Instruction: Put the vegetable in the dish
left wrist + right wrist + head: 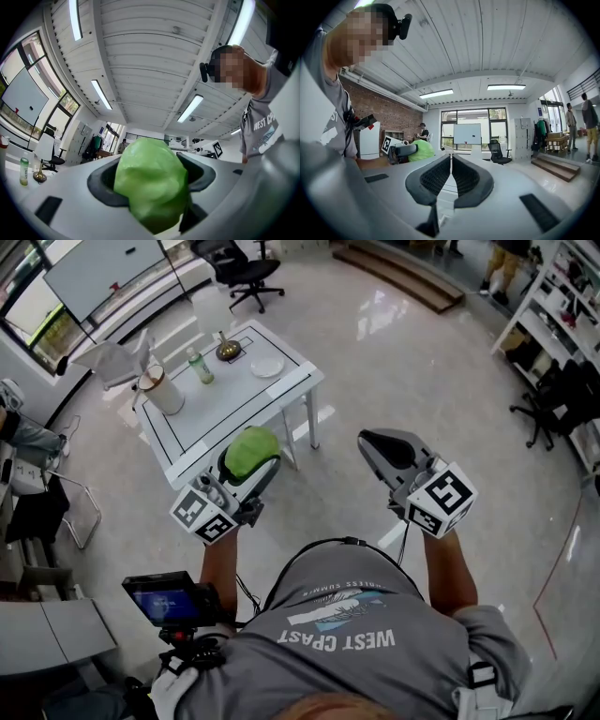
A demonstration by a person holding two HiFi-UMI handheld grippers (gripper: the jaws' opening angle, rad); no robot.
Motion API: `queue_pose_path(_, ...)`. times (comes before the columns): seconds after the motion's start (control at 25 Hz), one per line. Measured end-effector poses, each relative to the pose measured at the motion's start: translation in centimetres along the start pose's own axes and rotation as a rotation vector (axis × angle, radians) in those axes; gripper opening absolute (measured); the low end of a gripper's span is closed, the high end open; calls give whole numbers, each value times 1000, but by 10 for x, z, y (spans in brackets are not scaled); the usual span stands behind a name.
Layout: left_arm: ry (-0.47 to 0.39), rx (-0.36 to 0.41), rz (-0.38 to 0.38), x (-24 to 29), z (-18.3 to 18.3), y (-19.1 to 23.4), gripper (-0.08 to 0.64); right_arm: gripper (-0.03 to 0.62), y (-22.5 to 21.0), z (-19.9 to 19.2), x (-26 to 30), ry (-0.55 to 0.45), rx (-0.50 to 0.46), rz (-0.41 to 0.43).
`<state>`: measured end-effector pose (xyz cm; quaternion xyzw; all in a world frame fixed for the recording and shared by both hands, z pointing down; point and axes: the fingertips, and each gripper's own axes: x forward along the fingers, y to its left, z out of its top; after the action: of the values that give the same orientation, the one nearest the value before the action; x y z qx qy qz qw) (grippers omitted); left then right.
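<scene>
Head view shows the left tool (246,474) pinching the green vegetable (251,451) off the desk's (234,404) near edge, the dish (267,367) by its far right edge still unfilled, right tool (380,442) pressed together.

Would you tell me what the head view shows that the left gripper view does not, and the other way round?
Only the head view shows the white plate lying on the table.

Only the left gripper view shows the ceiling lights and, close up, the dark pads pressing on both sides of the green vegetable.

Both show that vegetable clamped in the left gripper, and the green bottle on the table.
</scene>
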<state>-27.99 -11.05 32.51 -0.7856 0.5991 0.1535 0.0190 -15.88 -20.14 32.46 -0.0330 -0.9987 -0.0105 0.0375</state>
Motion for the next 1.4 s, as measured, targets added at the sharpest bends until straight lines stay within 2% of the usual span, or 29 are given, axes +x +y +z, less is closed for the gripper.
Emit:
queue_pose_path(0.12, 10, -6, 23, 18, -6, 8, 319, 8, -20, 3, 0, 8, -1, 18)
queue_pose_path(0.32, 17, 0, 59, 47, -30, 28, 319, 8, -65, -17, 3, 6, 9, 36)
queue_pose_path(0.56, 44, -12, 67, 59, -36, 60, 319, 8, -88, -27, 27, 18, 37, 36)
queue_pose_path(0.84, 56, -26, 34, 62, -32, 112, 319, 8, -93, -23, 67, 25, 28, 1)
queue_pose_path(1.0, 67, -29, 6, 63, -28, 141, 319, 8, -103, -19, 87, 27, 12, -62)
queue_pose_path(1.16, 92, -47, -18, 60, -32, 170, 319, 8, -103, -18, 105, 21, 5, -102)
queue_pose_path(1.4, 121, -92, -40, 72, -49, 199, 319, 8, -119, -35, 113, 66, 29, -151)
